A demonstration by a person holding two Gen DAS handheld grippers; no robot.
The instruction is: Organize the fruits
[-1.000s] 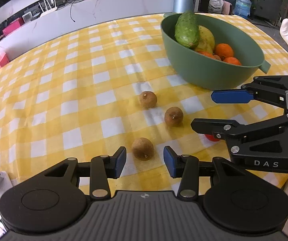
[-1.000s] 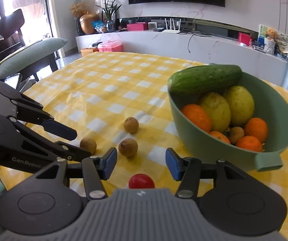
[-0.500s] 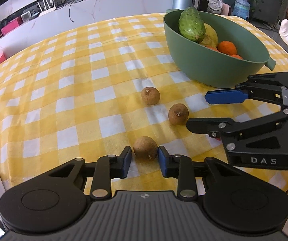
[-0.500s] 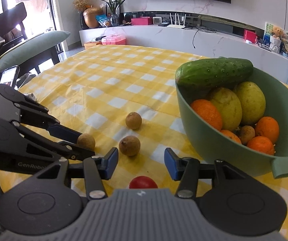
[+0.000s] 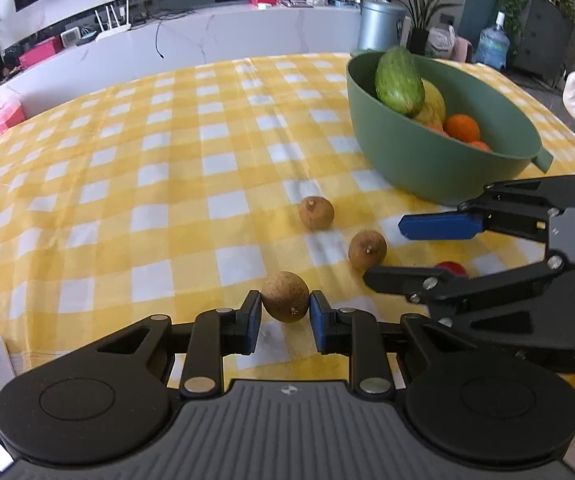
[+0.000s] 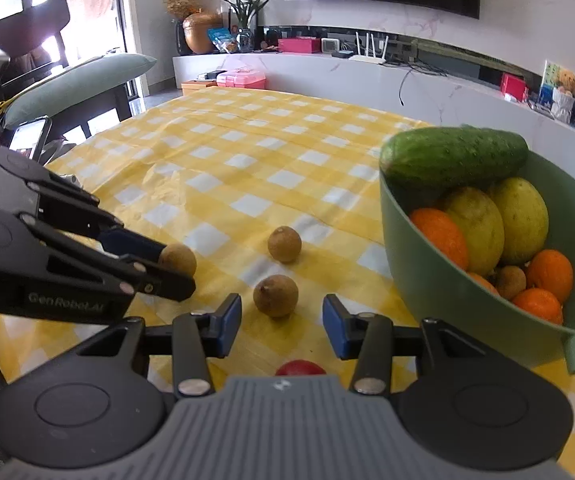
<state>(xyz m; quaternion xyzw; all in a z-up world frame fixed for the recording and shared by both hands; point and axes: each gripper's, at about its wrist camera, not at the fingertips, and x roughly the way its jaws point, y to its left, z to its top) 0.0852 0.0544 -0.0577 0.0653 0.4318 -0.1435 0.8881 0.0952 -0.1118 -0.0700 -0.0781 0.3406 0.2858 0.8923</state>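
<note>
Brown, thin-shelled and round, the longan (image 5: 286,297) sits between my left gripper (image 5: 283,314) pads, which press on its flanks and hold it just above the checked tablecloth (image 5: 127,184). Judgement: it is light and rigid but brittle-skinned; a grip across the widest part, as now, should hold it without cracking.

My right gripper (image 6: 282,322) has just been closing, yet its jaws stand moderately wide with nothing pressed between them. A second longan (image 6: 275,295) lies on the cloth just beyond the fingertips, at 12 o'clock. A small red fruit (image 6: 300,368) lies under that gripper, at 6 o'clock from the gap, mostly hidden. A third longan (image 6: 284,244) rests further out at 12 o'clock.

A green bowl (image 6: 427,280), already holding a cucumber (image 6: 453,157), lemons and oranges, stands at 2 o'clock.
</note>
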